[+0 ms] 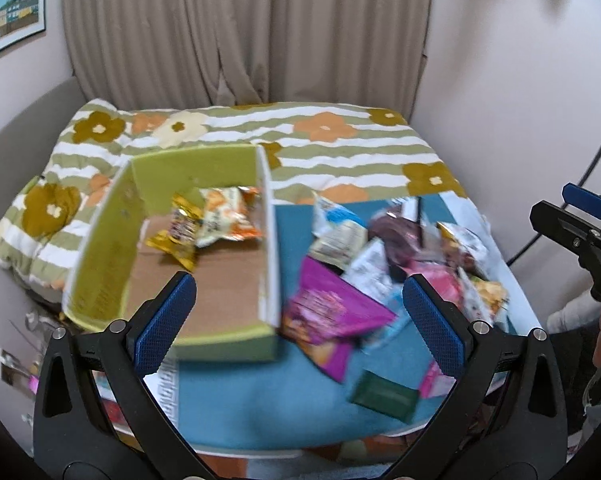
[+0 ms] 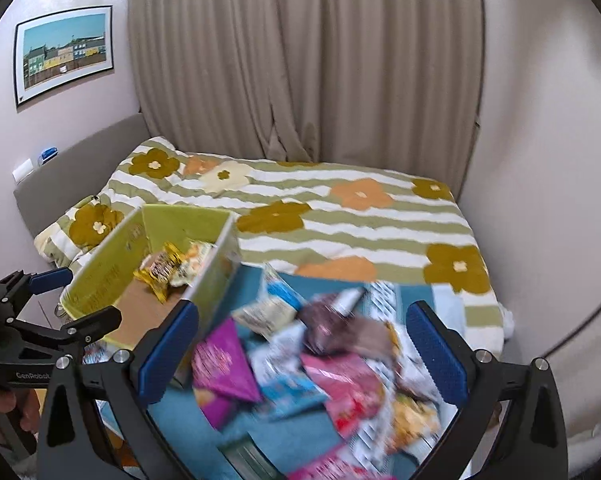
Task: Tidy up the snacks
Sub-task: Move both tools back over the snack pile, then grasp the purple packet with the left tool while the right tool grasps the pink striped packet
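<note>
Both grippers (image 1: 296, 316) (image 2: 300, 344) agape; snacks (image 1: 384, 276) loose.

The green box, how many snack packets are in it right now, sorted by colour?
Gold and dark packet: 1
White and orange packet: 1
Total in the green box: 2
The blurred pile of packets on the blue mat beside the box is not counted.
</note>
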{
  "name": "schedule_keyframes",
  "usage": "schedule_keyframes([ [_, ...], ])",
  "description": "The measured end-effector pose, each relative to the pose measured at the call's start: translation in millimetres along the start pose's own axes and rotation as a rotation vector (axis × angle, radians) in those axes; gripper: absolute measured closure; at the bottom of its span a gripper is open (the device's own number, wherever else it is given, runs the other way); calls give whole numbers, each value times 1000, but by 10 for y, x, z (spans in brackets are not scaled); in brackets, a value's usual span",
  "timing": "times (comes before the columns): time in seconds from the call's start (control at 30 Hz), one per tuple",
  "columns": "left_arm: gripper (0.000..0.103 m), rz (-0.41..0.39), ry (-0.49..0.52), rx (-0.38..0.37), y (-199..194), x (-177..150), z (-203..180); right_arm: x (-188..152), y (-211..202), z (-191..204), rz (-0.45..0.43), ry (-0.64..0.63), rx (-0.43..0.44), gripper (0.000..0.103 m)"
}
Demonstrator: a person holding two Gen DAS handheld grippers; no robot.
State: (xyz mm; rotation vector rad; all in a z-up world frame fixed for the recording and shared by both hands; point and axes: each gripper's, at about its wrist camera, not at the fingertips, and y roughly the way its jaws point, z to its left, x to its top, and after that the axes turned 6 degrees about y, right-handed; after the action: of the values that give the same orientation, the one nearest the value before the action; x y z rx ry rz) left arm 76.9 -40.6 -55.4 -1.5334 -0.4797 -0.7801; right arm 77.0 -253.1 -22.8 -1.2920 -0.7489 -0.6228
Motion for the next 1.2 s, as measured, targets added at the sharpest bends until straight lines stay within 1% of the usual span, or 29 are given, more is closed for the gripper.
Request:
schedule_keyframes([
  [0.17,1,3,1,28,32,-290,-371,-271,-182,-403,10,13,-13,0],
  [0.27,1,10,25,61,122,-424,-538,-414,-197,-596,33,20,-8,0],
  [0.37,1,28,70,116,312,-546,-666,-534,-122,-770,60,38,2,0],
  [0.53,1,79,97,160,775,-704,-714,-749,162,-946,122,46,10,0],
  [0.6,1,99,113,185,980,-764,-731,-835,327,-986,148,37,-4,0],
  [0.67,1,105,152,215,1171,-816,-782,-904,464,-1013,168,33,-9,0],
  [0.73,4,107,179,240,1289,-844,-823,-972,601,-1025,183,30,5,0],
  [0.8,5,117,195,261,1408,-869,-839,-1027,726,-1005,200,14,18,0],
  [0.9,7,135,185,266,1552,-892,-830,-1074,880,-944,222,-21,30,0],
  [1.03,16,170,169,265,1711,-906,-777,-1095,1052,-856,234,-73,41,0],
  [1.13,17,182,151,257,1782,-896,-725,-1091,1186,-790,246,-112,53,0],
  [1.2,21,186,147,255,1811,-890,-706,-1080,1275,-747,252,-136,58,0],
])
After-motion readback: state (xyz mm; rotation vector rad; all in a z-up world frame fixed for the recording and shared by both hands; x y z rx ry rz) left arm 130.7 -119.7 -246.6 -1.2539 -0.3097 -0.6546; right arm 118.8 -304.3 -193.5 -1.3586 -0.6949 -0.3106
